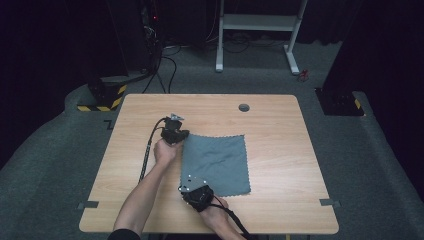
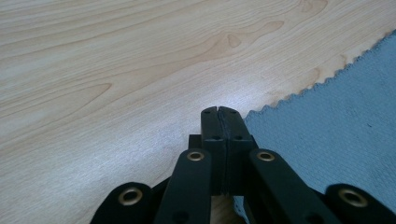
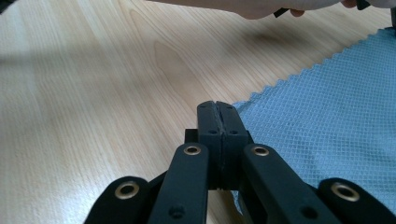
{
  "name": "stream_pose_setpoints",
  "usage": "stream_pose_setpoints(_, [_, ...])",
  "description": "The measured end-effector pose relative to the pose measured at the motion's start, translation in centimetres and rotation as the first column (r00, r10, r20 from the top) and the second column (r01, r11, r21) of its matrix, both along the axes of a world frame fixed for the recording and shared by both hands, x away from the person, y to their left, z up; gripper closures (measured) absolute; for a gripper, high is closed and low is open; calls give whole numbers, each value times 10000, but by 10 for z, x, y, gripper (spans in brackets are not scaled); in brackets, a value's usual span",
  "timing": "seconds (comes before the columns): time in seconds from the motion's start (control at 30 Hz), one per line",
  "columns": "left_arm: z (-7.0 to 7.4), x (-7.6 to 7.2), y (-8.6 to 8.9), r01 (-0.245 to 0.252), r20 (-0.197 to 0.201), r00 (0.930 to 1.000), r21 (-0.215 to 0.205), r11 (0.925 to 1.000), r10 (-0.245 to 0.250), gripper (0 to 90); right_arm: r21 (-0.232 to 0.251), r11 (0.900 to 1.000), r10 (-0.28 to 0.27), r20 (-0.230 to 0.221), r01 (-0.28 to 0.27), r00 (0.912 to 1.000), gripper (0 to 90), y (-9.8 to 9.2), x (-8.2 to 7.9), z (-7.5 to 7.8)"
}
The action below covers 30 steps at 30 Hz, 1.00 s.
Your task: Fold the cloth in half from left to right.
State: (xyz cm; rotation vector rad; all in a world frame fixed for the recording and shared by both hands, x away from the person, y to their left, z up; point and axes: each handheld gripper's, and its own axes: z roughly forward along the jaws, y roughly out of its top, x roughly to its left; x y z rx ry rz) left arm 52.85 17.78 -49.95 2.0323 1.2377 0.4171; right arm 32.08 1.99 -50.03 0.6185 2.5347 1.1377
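Two claws pinched shut on cloth [image 1: 216, 162] corners along its left edge: left claw [image 2: 218, 112] on far corner, right claw [image 3: 217, 106] on near corner. Lift both together, evenly, keeping edge taut, then fold across table [image 1: 280, 120].

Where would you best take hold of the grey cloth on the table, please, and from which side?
Grip the grey cloth at the two corners of its left edge, coming in low from the left over the bare table. It lies flat, so only thin zigzag edges offer a pinch; both tools' jaws already sit closed at those corners.
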Motion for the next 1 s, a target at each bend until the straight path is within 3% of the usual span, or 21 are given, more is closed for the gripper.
stream_pose_setpoints(0.17, [5, -2, 7, 43, 19, 10000, 38, 10000, -43, 896, 97, 9999, 141, -81, -141, 9999, 900, 5, -1, 5])
stream_pose_setpoints(0.3, [9, -5, 15, 93, -18, 10000, 354, 9993, -92, 897, 59, 9994, 343, 38, -343, 9994, 900, 10, -2, 10])
stream_pose_setpoints(0.5, [23, -12, 29, -4, 111, 9999, 329, 9995, 1, 898, 225, 9977, 637, -27, -636, 9980, 900, 18, -4, 14])
stream_pose_setpoints(0.63, [30, -16, 32, -53, 202, 9998, 355, 9994, 46, 898, 361, 9962, 787, 195, -793, 9967, 900, 21, -7, 21])
stream_pose_setpoints(0.7, [30, -16, 29, -80, 179, 9998, 364, 9993, 74, 898, 468, 9954, 827, 273, -839, 9962, 900, 18, -8, 23])
stream_pose_setpoints(0.87, [19, -16, 3, 305, 94, 9995, 391, 9988, -309, 899, 397, 9977, 558, -38, -556, 9984, 900, 5, -7, 15])
stream_pose_setpoints(1.0, [15, -13, -8, 449, -19, 9990, 542, 9975, -449, 898, 472, 9985, 274, -143, -267, 9995, 900, -11, -7, 11])
